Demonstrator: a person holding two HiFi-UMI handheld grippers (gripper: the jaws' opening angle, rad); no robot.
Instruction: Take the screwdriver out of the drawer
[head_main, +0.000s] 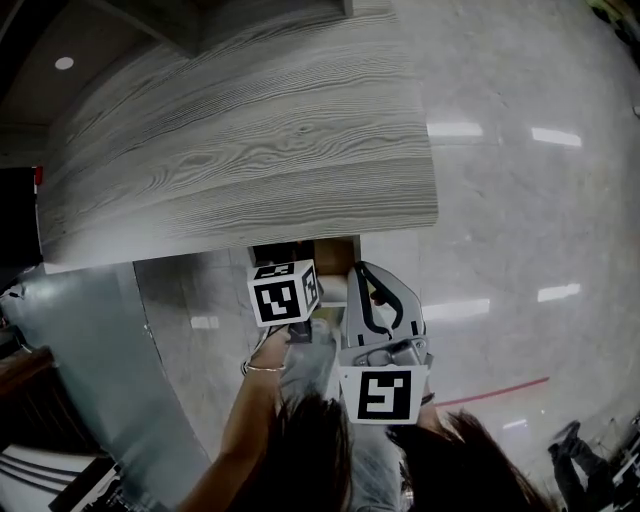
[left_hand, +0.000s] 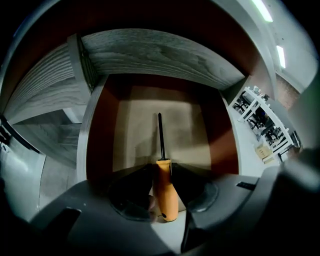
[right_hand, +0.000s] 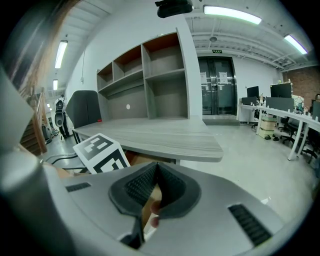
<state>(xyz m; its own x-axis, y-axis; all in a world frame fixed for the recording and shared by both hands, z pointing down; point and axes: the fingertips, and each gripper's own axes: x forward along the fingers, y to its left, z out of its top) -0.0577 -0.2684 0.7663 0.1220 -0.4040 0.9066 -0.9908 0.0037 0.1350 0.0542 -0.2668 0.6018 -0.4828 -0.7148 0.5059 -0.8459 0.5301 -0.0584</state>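
An orange-handled screwdriver (left_hand: 165, 192) with a thin black shaft lies on the pale floor of the open drawer (left_hand: 100, 135), shaft pointing away. My left gripper (left_hand: 161, 168) points steeply down into the drawer and is open, one jaw on each side of the handle's upper end. In the head view its marker cube (head_main: 283, 292) sits just below the desk edge, over the drawer (head_main: 335, 254). My right gripper (head_main: 366, 286) hovers beside it to the right. In the right gripper view, the right gripper (right_hand: 157, 167) has its jaw tips together and holds nothing.
The grey wood-grain desk top (head_main: 250, 130) overhangs the drawer and hides most of it from above. A grey open shelf unit (right_hand: 145, 80) stands at the desk's back. Glossy floor (head_main: 520, 200) lies to the right. A grey panel (head_main: 90, 360) stands on the left.
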